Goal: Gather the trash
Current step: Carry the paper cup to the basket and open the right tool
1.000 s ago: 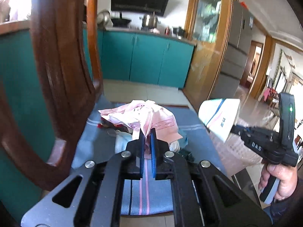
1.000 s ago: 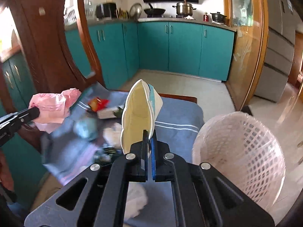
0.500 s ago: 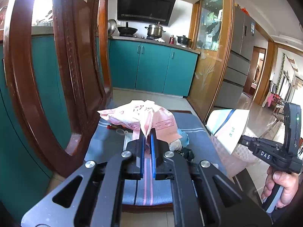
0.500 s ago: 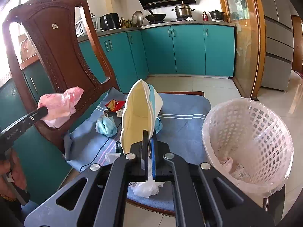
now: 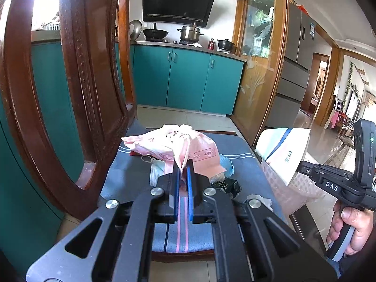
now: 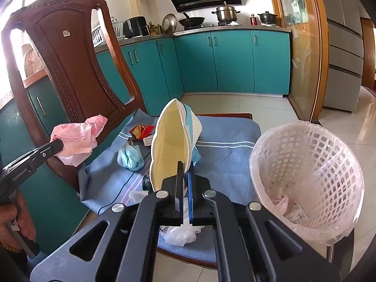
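From the left wrist I see my left gripper (image 5: 182, 164) clamped on a pink plastic bag (image 5: 174, 145), lifted above the blue cloth (image 5: 131, 171) on the chair (image 5: 77, 94); a face mask (image 5: 157, 168) and a black wrapper (image 5: 225, 184) lie beneath; from the right wrist, my right gripper (image 6: 185, 166) pinches a crushed paper cup (image 6: 174, 141), just left of the basket (image 6: 305, 178); some scraps are already binned; both loads, plus a red packet (image 6: 141, 131) and white plastic (image 6: 179, 233), remain, I judge.

Glossy carved wooden chair (image 6: 70, 70); matt blue woven cloth (image 6: 225, 150); thin crinkled pink plastic bag (image 5: 178, 145); smooth paper cup (image 6: 171, 145); white plastic lattice basket (image 6: 305, 171), clear film liner.
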Motion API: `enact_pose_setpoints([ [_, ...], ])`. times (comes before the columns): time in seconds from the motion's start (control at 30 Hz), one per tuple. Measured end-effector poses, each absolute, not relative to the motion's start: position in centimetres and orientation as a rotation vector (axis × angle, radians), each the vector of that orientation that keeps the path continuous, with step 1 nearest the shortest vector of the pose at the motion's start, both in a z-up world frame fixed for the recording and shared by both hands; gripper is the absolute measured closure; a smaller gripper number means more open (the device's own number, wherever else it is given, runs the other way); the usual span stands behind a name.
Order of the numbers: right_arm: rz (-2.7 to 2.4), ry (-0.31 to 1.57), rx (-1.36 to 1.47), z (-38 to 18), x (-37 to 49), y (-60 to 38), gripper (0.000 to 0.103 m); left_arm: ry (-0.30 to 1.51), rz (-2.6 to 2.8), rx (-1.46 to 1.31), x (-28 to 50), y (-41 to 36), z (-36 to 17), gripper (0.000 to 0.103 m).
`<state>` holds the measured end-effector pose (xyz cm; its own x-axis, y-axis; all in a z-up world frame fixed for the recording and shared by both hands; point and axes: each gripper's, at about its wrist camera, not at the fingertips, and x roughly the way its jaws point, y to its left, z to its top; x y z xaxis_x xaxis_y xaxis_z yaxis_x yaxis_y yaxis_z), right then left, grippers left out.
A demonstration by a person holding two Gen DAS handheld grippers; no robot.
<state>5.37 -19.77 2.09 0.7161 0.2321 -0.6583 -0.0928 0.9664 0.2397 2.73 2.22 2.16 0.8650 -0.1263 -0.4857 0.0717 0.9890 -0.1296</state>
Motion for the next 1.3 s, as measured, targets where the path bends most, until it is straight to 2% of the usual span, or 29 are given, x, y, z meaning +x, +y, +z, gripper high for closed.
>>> enact_pose_setpoints([
  [0.7, 0.161, 0.746, 0.183, 2.1, 5.4, -20.3, 0.099, 0.536, -0.121, -0.096, 3.5, 2.0, 2.0, 0.096],
  [1.03, -0.133, 0.712, 0.289, 1.1, 6.1, -30.8, 0.099, 0.54, -0.147, -0.092, 3.8, 2.2, 1.8, 0.096],
  [1.1, -0.189, 0.741, 0.309, 0.1, 6.2, -32.2, 0.092, 0.543, -0.152, -0.09, 4.0, 2.1, 1.7, 0.096],
  [1.17, -0.225, 0.782, 0.312, -0.9, 6.5, -32.8, 0.059, 0.547, -0.159, -0.085, 4.1, 1.6, 1.7, 0.096],
  [1.2, -0.236, 0.776, 0.307, -0.9, 6.3, -32.8, 0.051, 0.549, -0.165, -0.081, 4.2, 1.3, 1.6, 0.096],
  [1.23, -0.249, 0.759, 0.296, -0.6, 6.0, -32.6, 0.035, 0.549, -0.168, -0.077, 4.2, 1.1, 1.6, 0.096],
  [1.27, -0.266, 0.724, 0.272, 0.1, 5.6, -32.4, 0.025, 0.549, -0.171, -0.073, 4.2, 0.8, 1.6, 0.096],
  [1.3, -0.276, 0.697, 0.256, 0.5, 5.2, -32.1, 0.022, 0.55, -0.177, -0.068, 4.3, 0.5, 1.6, 0.096],
])
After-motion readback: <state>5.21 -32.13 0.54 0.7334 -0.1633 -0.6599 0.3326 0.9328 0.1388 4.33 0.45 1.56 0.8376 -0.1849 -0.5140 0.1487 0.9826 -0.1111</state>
